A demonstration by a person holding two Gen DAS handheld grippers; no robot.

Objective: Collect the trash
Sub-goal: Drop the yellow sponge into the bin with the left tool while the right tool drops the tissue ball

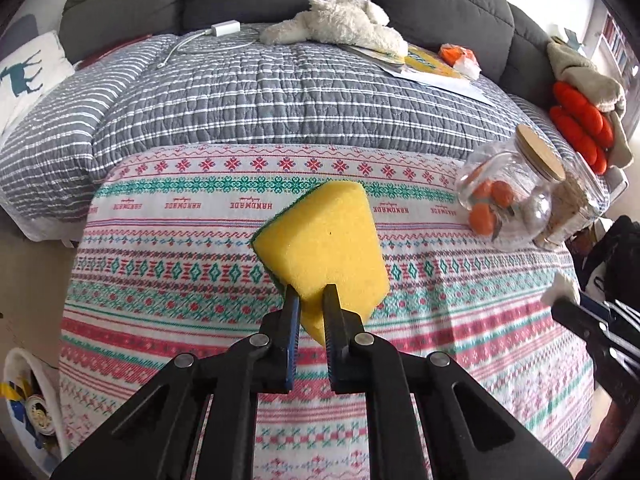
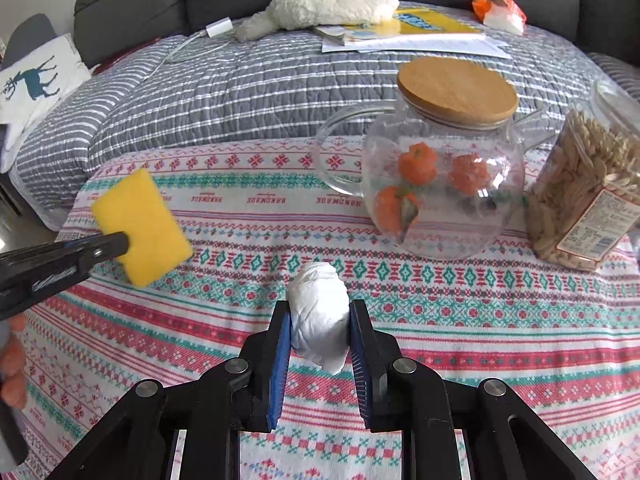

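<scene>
My left gripper (image 1: 313, 295) is shut on a yellow sponge (image 1: 326, 240) with a green scouring side and holds it above the patterned tablecloth (image 1: 200, 280). The sponge (image 2: 142, 226) and left gripper (image 2: 120, 242) also show at the left of the right wrist view. My right gripper (image 2: 320, 308) is shut on a crumpled white paper ball (image 2: 318, 312), just above the cloth. That ball (image 1: 562, 286) and the right gripper (image 1: 560, 302) show at the right edge of the left wrist view.
A glass teapot (image 2: 444, 184) with a wooden lid and orange pieces inside stands ahead right, next to a jar of seeds (image 2: 588, 200). A plush toy (image 2: 320, 0), papers (image 2: 412, 36) and an orange-white wrapper (image 2: 498, 10) lie on the grey striped quilt. A white bin (image 1: 28, 400) sits lower left.
</scene>
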